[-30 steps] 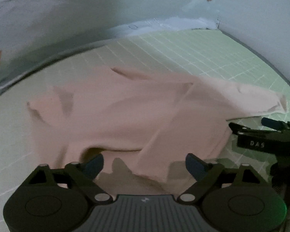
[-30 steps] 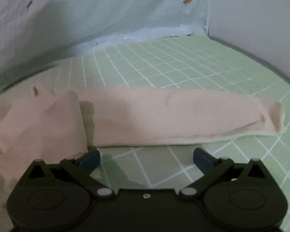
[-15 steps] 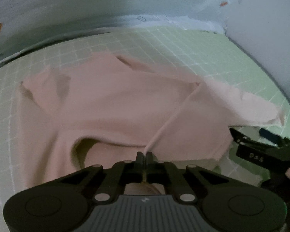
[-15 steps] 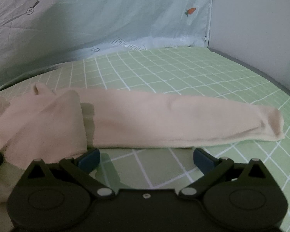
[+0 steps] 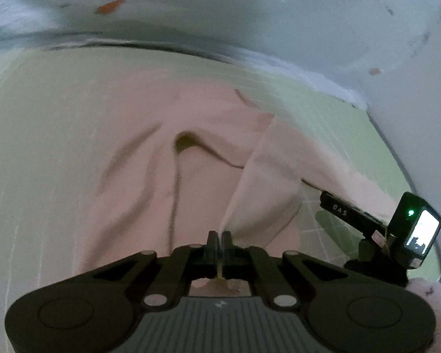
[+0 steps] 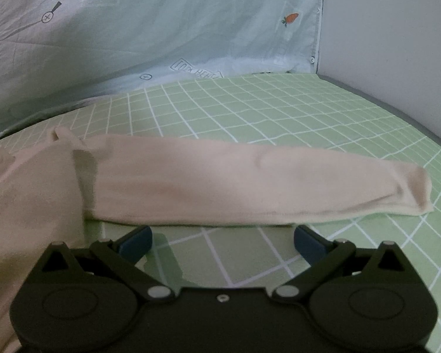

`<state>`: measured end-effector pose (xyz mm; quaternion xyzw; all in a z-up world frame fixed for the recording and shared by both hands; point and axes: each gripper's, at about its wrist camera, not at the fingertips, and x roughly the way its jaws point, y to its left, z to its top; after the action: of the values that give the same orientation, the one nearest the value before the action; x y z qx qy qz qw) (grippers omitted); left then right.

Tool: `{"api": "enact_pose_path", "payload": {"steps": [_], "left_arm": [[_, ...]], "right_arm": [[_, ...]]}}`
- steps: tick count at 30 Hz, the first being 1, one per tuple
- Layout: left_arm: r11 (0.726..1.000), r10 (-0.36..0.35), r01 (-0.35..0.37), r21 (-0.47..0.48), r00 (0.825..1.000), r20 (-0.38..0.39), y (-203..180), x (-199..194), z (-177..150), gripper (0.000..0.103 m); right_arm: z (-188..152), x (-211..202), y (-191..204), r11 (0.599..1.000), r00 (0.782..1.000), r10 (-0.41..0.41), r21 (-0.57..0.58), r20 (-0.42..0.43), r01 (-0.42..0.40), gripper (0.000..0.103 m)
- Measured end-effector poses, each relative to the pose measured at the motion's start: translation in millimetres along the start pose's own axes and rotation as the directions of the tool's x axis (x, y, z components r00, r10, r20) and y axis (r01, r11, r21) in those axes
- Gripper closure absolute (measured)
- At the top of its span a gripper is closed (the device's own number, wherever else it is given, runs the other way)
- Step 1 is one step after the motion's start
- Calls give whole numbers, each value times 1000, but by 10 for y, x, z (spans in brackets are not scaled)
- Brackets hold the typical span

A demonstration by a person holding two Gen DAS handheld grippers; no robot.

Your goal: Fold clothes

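The left gripper [image 5: 219, 236] is clamped on the shirt's [image 5: 167, 158] hem, pulled taut toward twelve o'clock: a fold is starting. The right gripper [image 6: 222, 239] hangs spread apart, with the sleeve [image 6: 250, 185] on the sheet [image 6: 279, 111] at twelve o'clock. Next, likely carry the hem across.

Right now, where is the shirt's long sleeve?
In the right wrist view the long sleeve lies flat across the green checked sheet, just beyond the open right tongs, cuff toward the right.
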<state>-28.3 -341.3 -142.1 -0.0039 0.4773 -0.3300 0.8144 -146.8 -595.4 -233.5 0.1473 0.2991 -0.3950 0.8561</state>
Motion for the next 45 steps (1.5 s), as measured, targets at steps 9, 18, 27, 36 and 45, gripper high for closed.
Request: {"api": "enact_pose_path", "payload": {"steps": [9,18,27,36,45], "left_arm": [[964,58,-46,-262,997,41,367,-526,-548,101],[891,81,-60,-450,996,27,742,-784,-953,101],[825,96,-82,-560,995,-5,1014,-813,-1162,101],[869,140,-180,-461,983,-119,952,-531,-1145,98],[902,174,-219,-373,973,-150,856,-458,-964,51]], "right_arm": [[-11,-8,-2,1000,1000,0,-1,1,0,0],[-17,-14,3,1000,1000,-1,0,1,1,0],[-16,-9,0,1000,1000,0,0,1,0,0],[-13,-1,-7,1000,1000,2,-1,1,-2,0],[-13,1,-10,1000,1000,3,-1,1,-3,0]]}}
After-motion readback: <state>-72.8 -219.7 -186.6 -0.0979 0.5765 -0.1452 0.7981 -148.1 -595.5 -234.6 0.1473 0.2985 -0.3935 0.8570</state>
